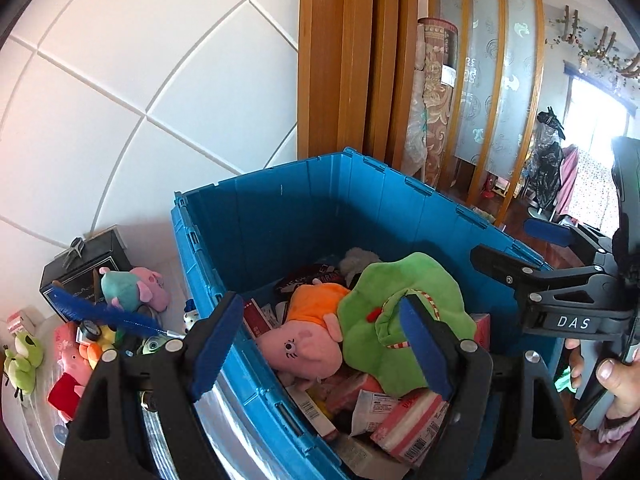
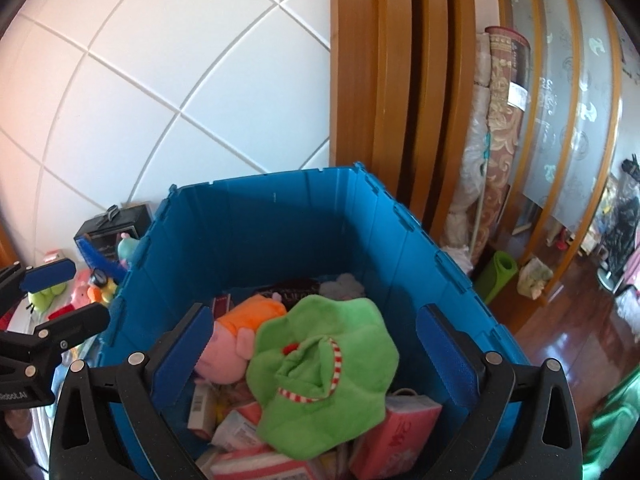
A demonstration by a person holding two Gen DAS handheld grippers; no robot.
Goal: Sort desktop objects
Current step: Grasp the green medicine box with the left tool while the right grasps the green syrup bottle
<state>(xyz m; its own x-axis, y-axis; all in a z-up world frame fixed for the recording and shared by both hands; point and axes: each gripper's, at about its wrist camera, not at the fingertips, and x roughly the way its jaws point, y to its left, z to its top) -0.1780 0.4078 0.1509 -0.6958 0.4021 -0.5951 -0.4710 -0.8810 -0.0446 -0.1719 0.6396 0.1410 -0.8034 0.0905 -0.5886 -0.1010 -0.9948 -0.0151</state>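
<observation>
A blue plastic crate (image 1: 280,216) (image 2: 280,220) holds a green plush hat (image 1: 404,312) (image 2: 324,376), a pink pig plush in an orange top (image 1: 304,336) (image 2: 232,344) and several pink and white packets (image 1: 404,420) (image 2: 396,432). My left gripper (image 1: 320,348) is open and empty, its jaws spread over the crate's left wall. My right gripper (image 2: 316,364) is open and empty above the crate, with the green hat lying below between its jaws. The right gripper also shows at the right edge of the left wrist view (image 1: 520,248).
Left of the crate, small plush toys (image 1: 132,288), a green frog toy (image 1: 24,356), a blue feather pen (image 1: 104,312) and a black box (image 1: 88,264) lie on the desk. A white tiled wall (image 1: 140,80) and wooden slats (image 1: 352,60) stand behind.
</observation>
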